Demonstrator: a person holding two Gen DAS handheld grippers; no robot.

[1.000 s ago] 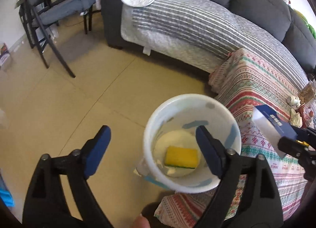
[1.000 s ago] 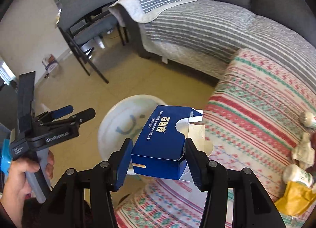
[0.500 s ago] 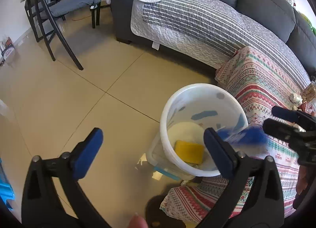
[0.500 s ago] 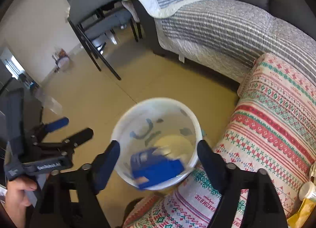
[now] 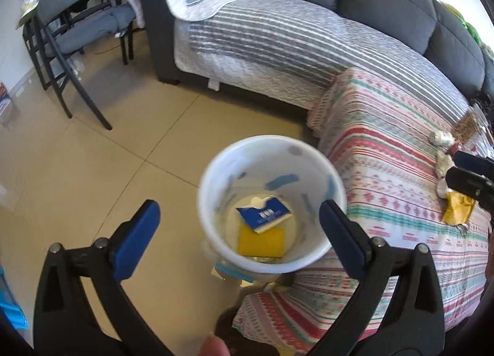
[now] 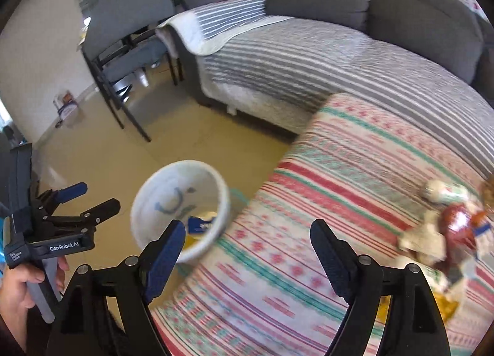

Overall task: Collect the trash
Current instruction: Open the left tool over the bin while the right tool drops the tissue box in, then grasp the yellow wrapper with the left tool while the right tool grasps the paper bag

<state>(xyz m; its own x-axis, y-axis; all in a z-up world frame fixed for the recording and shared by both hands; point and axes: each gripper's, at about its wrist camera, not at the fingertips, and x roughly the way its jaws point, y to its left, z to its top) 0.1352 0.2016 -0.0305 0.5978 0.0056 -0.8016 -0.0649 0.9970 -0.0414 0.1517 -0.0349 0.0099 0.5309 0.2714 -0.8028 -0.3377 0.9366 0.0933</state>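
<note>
A white bin (image 5: 216,177) stands on the floor beside the patterned table cloth (image 5: 386,170). Inside it lie a blue carton (image 5: 265,215) and a yellow sponge (image 5: 261,241). My left gripper (image 5: 240,229) is open and empty, hovering above the bin's near rim. My right gripper (image 6: 247,251) is open and empty over the cloth (image 6: 308,201), right of the bin (image 6: 148,201). A pile of trash (image 6: 444,229) lies on the cloth to the right, blurred; it also shows in the left wrist view as wrappers (image 5: 457,207).
A grey sofa with a striped cover (image 5: 278,41) runs behind the table. Dark chairs (image 5: 77,31) stand at the back left on the beige tiled floor (image 5: 92,170). The left gripper shows at the left of the right wrist view (image 6: 89,201).
My right gripper opened and the blue carton fell into the bin onto the sponge. The right gripper then swung right, over the cloth toward the trash pile.
</note>
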